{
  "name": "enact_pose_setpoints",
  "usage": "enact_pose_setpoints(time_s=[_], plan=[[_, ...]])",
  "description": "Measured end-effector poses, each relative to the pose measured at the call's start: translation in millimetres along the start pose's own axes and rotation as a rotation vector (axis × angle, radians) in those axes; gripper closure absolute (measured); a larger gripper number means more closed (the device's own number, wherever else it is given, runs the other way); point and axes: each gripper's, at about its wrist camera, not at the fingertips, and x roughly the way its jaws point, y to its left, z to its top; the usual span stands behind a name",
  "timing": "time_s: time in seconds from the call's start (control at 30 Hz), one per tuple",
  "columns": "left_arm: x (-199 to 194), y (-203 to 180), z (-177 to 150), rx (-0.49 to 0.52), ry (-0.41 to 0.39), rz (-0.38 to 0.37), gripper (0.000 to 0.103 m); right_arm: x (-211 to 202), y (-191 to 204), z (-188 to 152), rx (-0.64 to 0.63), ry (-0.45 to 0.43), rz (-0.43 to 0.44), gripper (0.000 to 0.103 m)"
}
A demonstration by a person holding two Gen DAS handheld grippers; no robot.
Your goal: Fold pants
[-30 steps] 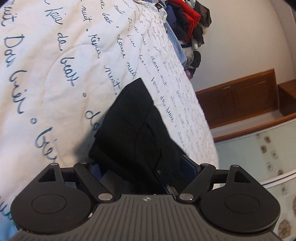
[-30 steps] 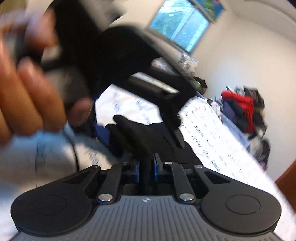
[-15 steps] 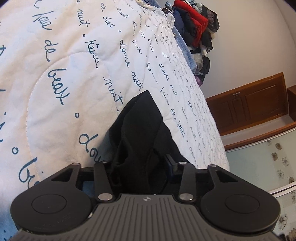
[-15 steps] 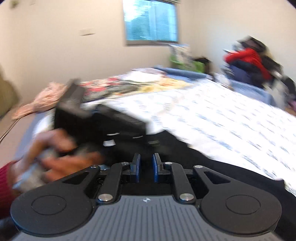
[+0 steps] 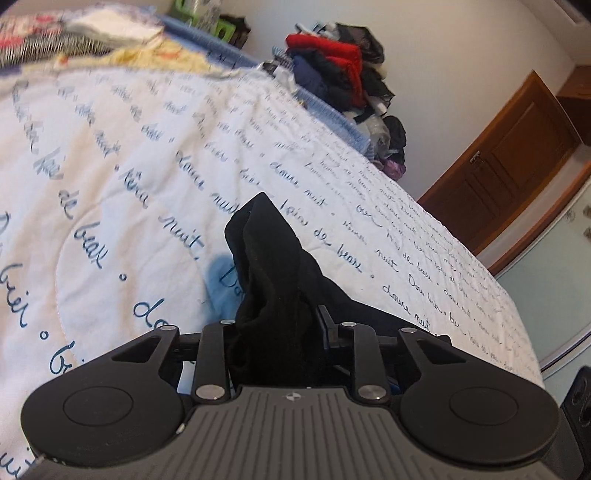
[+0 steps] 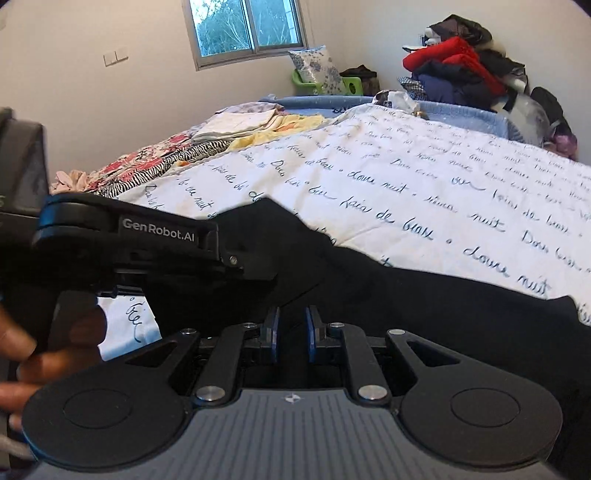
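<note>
The black pants [image 5: 269, 258] lie on the white quilt with blue script [image 5: 129, 147]. A bunched fold of them rises between the fingers of my left gripper [image 5: 280, 321], whose jaws are closing and pinch the cloth. In the right wrist view the pants [image 6: 443, 306] stretch from that left gripper [image 6: 255, 266] at the left across to the right edge. A person's hand [image 6: 22, 350] holds the left tool. My right gripper [image 6: 291, 321] has its blue pads [image 6: 274, 332] nearly together with black cloth in the narrow gap.
A pile of red, navy and black clothes [image 6: 461, 70] sits past the bed's far corner. Folded patterned fabrics [image 6: 240, 125] lie at the bed's far side under a window [image 6: 247, 26]. A wooden door [image 5: 517, 155] stands to the right of the bed.
The left jaws have narrowed from wide onto the bunched pants, and that gripper has risen and rolled. The right gripper has rolled level and shifted sideways, its jaws unchanged.
</note>
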Motion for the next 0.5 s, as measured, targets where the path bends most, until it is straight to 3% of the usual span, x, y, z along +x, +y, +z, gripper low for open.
enact_pose_setpoints(time_s=[0.2,0.5], plan=[[-22.0,-33.7,-13.8,0.073,-0.068,0.012,0.074,-17.9,8.0,-6.3,0.063,-0.083,0.050,0.089],[-46.3,-90.7,-35.3,0.187,-0.143,-0.030,0.074,-64.9,-8.6,-15.7,0.133,-0.187,0.026,0.089]])
